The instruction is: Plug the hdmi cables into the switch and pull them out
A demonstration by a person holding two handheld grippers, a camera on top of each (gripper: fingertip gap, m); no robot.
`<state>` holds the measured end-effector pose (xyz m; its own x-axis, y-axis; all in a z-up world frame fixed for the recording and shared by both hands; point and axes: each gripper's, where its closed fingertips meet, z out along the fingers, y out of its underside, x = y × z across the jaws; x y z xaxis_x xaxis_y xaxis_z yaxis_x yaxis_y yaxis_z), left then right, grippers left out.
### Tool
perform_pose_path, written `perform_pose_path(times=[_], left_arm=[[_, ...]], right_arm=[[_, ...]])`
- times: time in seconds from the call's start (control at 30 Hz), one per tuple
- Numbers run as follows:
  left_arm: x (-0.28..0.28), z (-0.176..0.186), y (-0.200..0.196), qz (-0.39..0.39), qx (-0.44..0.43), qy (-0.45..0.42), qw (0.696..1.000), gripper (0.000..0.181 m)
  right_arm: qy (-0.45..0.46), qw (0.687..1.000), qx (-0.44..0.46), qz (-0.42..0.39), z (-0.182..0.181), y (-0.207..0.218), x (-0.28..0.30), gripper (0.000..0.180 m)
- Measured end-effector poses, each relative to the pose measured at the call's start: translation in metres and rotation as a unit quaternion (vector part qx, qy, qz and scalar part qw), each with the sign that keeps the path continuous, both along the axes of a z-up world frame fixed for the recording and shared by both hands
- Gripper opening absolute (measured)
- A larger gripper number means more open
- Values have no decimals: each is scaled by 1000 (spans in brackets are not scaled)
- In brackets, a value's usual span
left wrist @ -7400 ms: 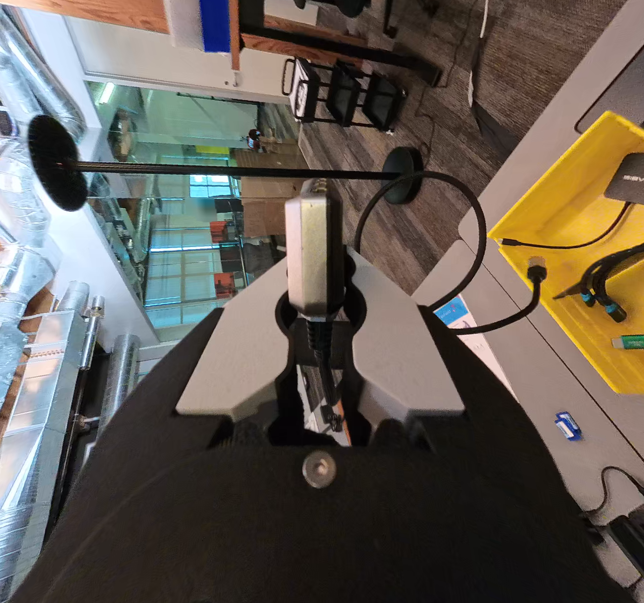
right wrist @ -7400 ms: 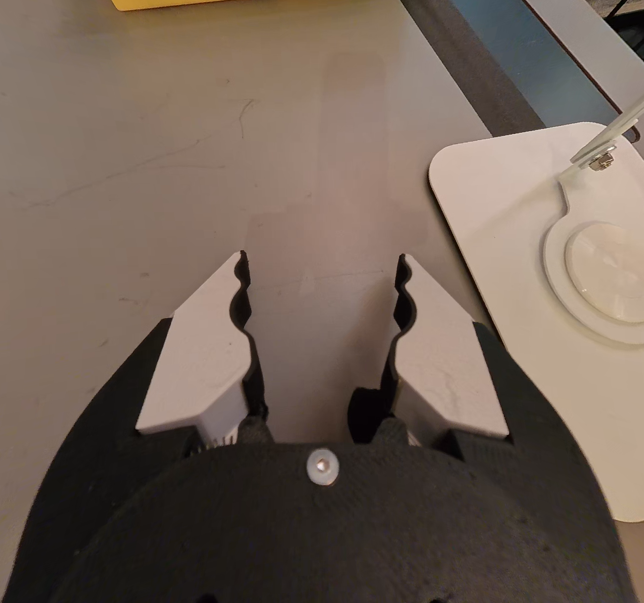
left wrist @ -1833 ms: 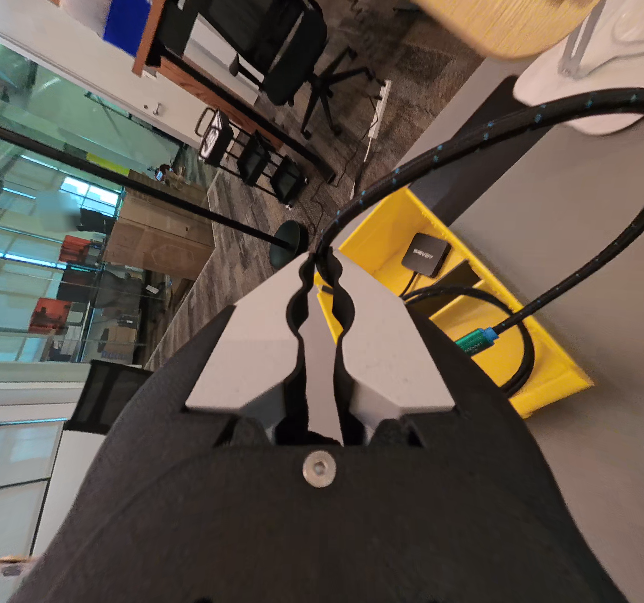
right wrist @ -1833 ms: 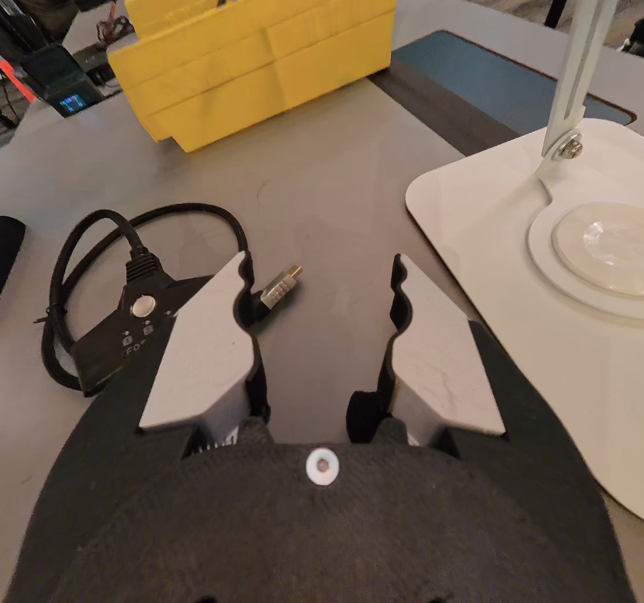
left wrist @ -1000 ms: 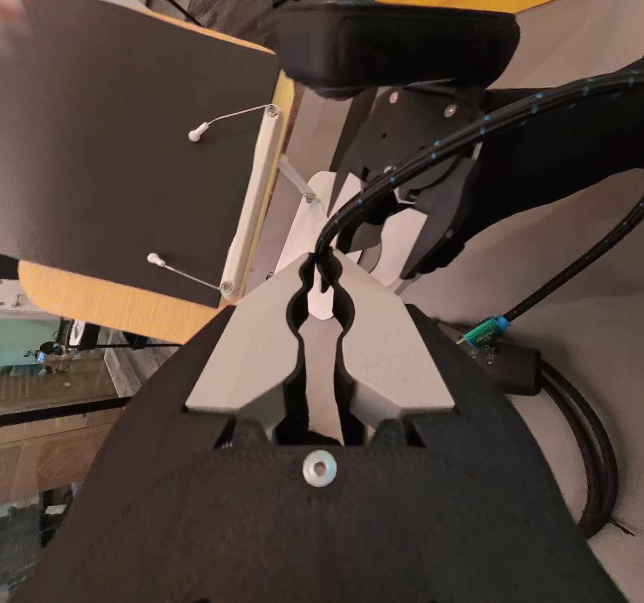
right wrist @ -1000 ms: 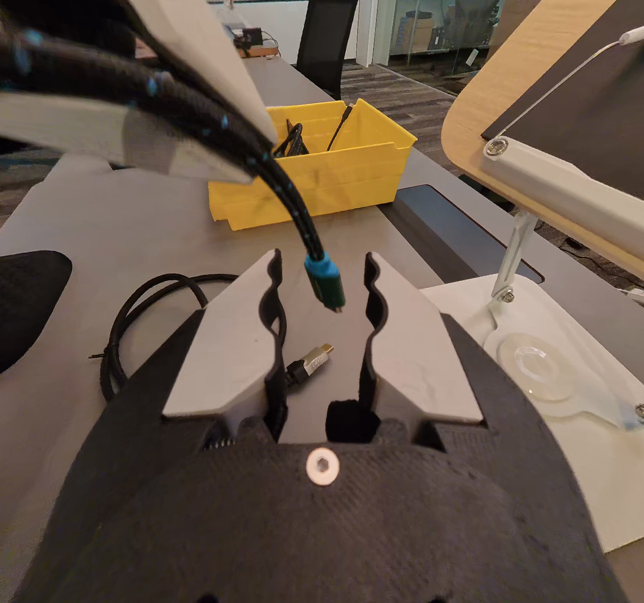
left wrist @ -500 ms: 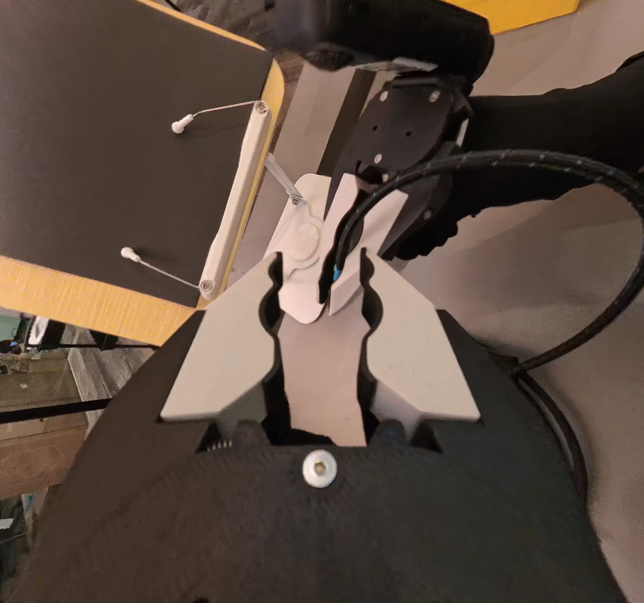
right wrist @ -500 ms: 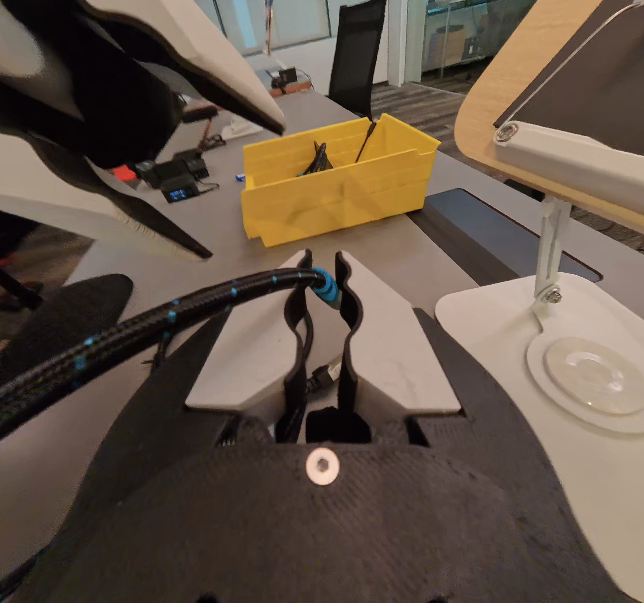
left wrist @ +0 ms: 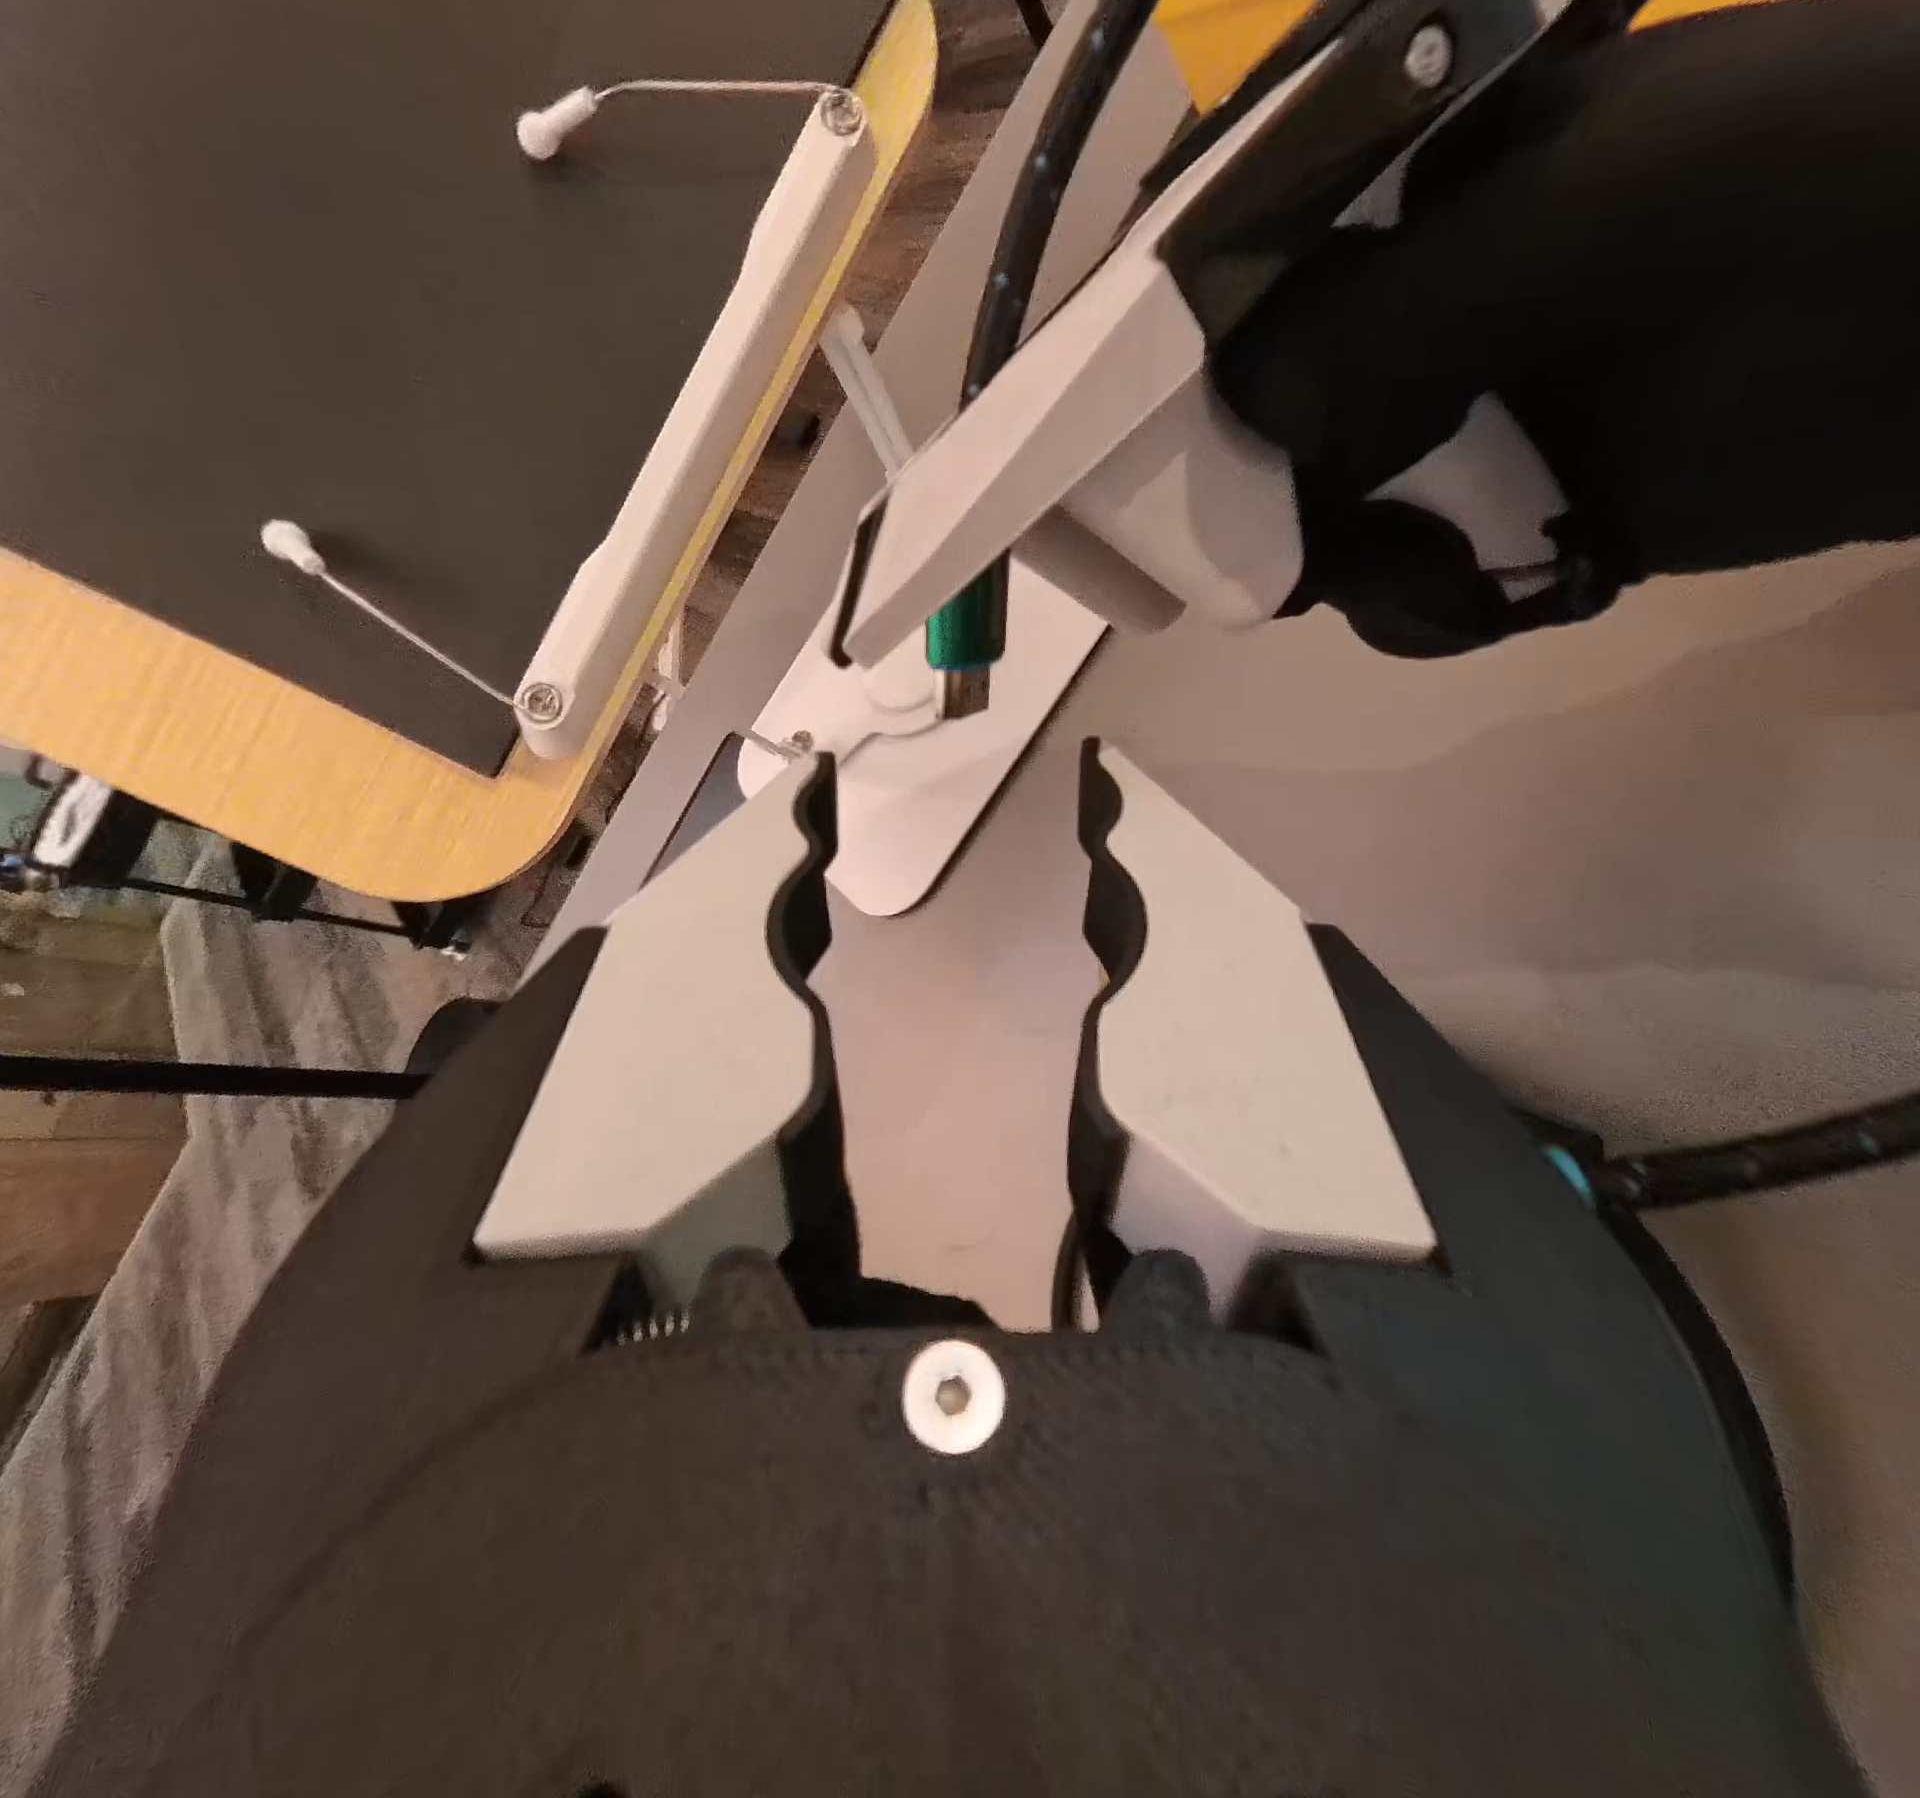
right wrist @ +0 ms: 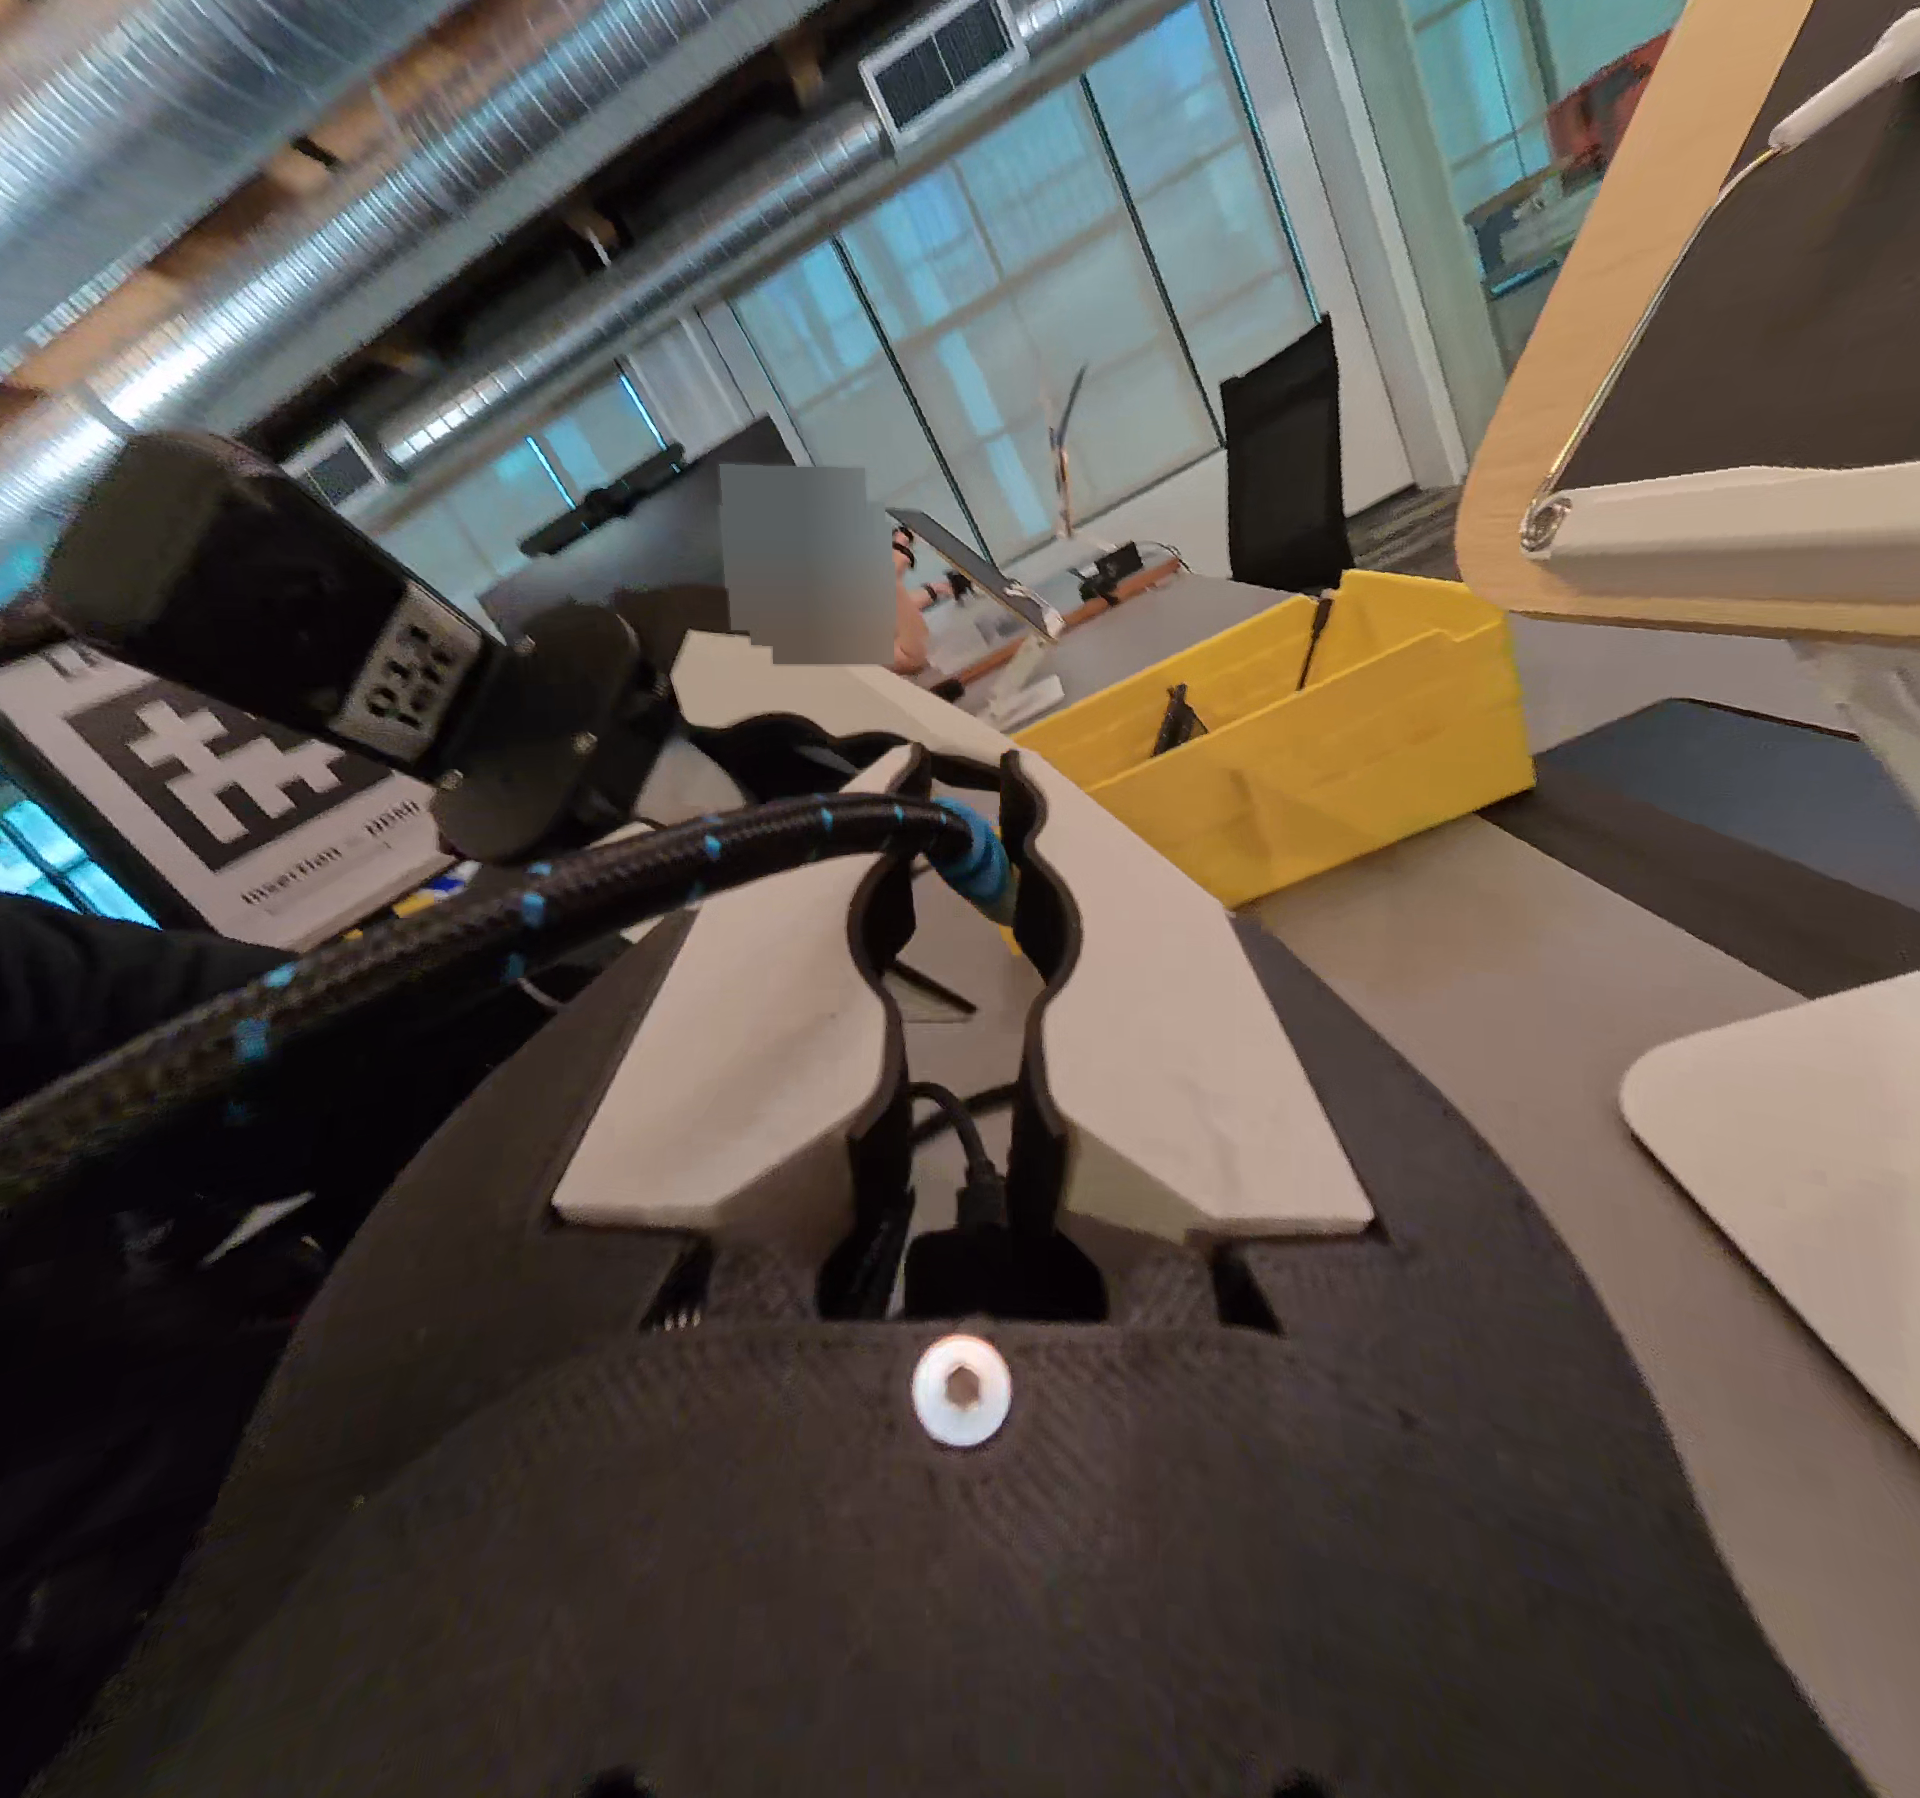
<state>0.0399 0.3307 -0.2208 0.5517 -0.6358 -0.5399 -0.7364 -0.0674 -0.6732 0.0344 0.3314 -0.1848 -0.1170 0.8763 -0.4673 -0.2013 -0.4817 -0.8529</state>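
Nearest the lens, the right gripper (right wrist: 961, 813) has its fingers pinched narrow on the braided HDMI cable (right wrist: 436, 927), gripping right at the blue collar behind the plug so the connector stays rigid for aiming. The cable loops away to the left, slack, so nothing seems to be tugging the plug off line. In the left wrist view that same right gripper (left wrist: 914, 605) shows from the side, the green plug (left wrist: 968, 618) poking down past its fingertips with the metal tip bare and pointing at the grey desk (left wrist: 1507, 917), which looks like a set-up for an insertion.

The left gripper (left wrist: 951, 818) hangs just below it, fingers parted wide and holding nothing, probably free to steady the switch. The switch itself can't be made out clearly here; a dark cable end (right wrist: 971, 1182) shows down between the right fingers, but what it belongs to is unclear.

Farther out sits the white stand base (right wrist: 1787, 1187), then the yellow bin (right wrist: 1340, 803) with spare leads, well apart from the action.
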Motion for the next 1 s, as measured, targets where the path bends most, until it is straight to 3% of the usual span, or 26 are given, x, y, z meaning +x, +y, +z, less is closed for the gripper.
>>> perform_pose_path(times=[0.4,0.8,1.0], left_arm=[[23,10,-8,-66,-107,-223,967,23],[26,15,-10,-79,-54,-191,977,9],[6,27,-4,-56,21,-106,992,8]], right_arm=[[68,996,-27,54,12,-7,8,11],[60,994,-15,93,16,-23,0,12],[-5,996,-8,84,3,-8,11,41]])
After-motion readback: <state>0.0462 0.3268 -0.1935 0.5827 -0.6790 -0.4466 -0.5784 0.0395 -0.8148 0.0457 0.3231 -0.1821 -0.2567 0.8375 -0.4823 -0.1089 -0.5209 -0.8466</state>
